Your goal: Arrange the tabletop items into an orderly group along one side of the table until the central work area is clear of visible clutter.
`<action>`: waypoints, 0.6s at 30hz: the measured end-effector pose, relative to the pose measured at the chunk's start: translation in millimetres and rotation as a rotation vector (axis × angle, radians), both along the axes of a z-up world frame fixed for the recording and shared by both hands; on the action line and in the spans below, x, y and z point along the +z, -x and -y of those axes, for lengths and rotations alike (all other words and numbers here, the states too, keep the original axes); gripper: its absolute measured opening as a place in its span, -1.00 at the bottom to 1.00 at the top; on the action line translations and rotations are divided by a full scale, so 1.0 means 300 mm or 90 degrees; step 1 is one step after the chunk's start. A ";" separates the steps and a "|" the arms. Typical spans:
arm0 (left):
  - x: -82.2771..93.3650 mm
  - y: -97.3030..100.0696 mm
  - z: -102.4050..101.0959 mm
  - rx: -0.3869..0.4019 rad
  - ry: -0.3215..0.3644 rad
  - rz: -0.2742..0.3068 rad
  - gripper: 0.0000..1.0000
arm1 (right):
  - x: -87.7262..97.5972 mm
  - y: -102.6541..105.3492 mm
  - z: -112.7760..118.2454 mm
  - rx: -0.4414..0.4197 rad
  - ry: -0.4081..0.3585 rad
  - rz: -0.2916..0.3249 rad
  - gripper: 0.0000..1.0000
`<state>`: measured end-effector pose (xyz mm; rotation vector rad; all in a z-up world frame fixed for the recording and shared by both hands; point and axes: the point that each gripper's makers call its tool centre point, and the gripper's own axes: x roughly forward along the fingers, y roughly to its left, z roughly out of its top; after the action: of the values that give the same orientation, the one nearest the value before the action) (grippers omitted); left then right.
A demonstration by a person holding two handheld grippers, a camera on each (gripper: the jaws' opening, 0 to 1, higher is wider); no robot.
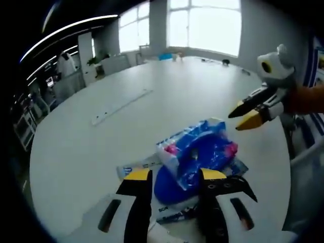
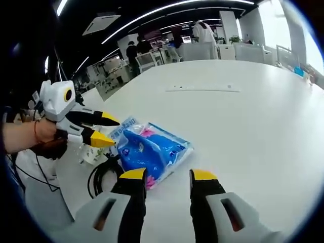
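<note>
Black cable (image 2: 101, 174) partly under blue packet (image 2: 152, 149)

**Office beyond the desk**

Bright windows (image 1: 205, 23) sit at twelve o'clock in the left gripper view. In the right gripper view, ceiling light strips (image 2: 167, 9) run overhead and people (image 2: 132, 52) stand at eleven o'clock among distant workstations (image 2: 152, 58).

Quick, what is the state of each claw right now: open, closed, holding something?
Left claw: open, empty, above the blue plastic package.
Right claw: open, empty, beside the package.
</note>
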<state>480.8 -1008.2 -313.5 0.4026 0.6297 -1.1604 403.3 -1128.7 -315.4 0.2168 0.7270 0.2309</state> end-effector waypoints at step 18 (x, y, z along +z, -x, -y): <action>-0.033 0.000 0.004 -0.008 -0.033 0.003 -0.37 | -0.023 -0.008 -0.007 -0.002 -0.001 -0.016 -0.51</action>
<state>480.6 -1009.4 -323.2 0.4539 0.6555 -1.1570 405.7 -1126.5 -322.5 0.2220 0.7515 0.2264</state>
